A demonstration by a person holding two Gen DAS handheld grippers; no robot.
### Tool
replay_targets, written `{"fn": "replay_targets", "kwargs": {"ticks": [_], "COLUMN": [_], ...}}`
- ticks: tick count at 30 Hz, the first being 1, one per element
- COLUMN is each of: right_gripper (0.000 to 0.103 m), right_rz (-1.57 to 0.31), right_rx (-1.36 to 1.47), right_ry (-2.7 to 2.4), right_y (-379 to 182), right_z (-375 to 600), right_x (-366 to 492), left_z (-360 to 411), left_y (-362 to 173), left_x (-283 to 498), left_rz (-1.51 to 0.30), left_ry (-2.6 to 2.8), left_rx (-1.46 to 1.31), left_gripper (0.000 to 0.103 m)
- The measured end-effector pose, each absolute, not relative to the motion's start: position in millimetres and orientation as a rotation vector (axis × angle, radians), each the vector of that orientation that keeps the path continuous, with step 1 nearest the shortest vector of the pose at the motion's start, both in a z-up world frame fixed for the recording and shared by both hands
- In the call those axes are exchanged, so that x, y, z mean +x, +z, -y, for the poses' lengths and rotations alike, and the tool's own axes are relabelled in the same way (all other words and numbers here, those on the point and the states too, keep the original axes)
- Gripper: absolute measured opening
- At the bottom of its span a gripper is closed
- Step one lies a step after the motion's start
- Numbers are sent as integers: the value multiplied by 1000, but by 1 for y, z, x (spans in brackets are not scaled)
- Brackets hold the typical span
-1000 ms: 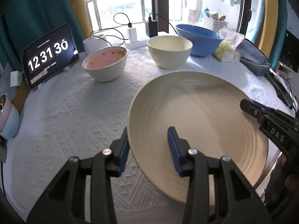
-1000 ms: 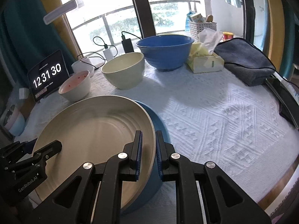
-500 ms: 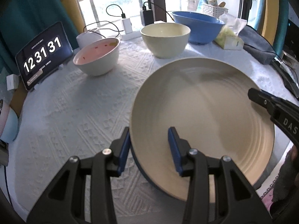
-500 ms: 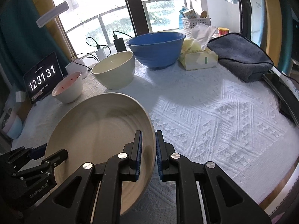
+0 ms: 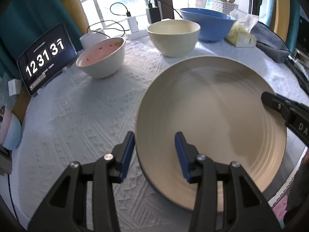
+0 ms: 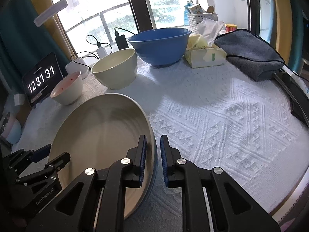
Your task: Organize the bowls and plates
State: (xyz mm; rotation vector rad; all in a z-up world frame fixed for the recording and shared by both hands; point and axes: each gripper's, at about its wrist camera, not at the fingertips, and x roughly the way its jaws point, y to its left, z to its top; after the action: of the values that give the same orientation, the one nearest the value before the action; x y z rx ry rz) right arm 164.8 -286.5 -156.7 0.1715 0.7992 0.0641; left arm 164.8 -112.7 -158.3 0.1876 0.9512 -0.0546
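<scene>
Both of my tools were down at the big beige plate [image 5: 212, 116], which filled the lower right of the left view and the lower left of the right view. It lay nested on a dark blue plate [image 5: 154, 185]; only a thin blue edge peeked out beneath its near rim, on the white textured tablecloth [image 5: 77, 116].

My left gripper [image 5: 154, 137] straddled the plate's near-left rim, one blue pad outside and one over the inside, plainly released: both pads stood clear of the rim. My right gripper [image 6: 153, 138] sat astride the opposite rim with only a narrow gap, and it had just been easing apart; a sliver of cloth showed between the outer pad and the rim, so I was no longer clenching it.

Across the top of the left view, well apart from the plates, stood the pink-lined bowl [image 5: 100, 61], the cream bowl [image 5: 173, 36] and the blue bowl [image 5: 206, 25] behind it. The clock tablet [image 5: 46, 56] leaned at upper left.
</scene>
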Motion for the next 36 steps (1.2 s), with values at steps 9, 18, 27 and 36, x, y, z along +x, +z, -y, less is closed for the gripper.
{"fn": "replay_targets", "kwargs": {"ticks": [9,18,27,36], "right_gripper": [35,49,52,53], "right_rz": [-772,-782,-833,-846], "right_rx": [202,208,229,224], "right_ry": [48,61,90,184], "right_y": [-150,-155,-168,-172], "right_z": [291,290,290,273], "right_x": [161,166,176,177], "left_z": [97,89,93,93], "left_y": [-134,-153,-167,-167], "left_x": [158,170,179,177], "left_rz": [-840,-931,-974,-948], "left_ry": [-29,-49,-64,-84], "left_rx": [90,20,-7,-23], "left_gripper": [46,56,67,66]}}
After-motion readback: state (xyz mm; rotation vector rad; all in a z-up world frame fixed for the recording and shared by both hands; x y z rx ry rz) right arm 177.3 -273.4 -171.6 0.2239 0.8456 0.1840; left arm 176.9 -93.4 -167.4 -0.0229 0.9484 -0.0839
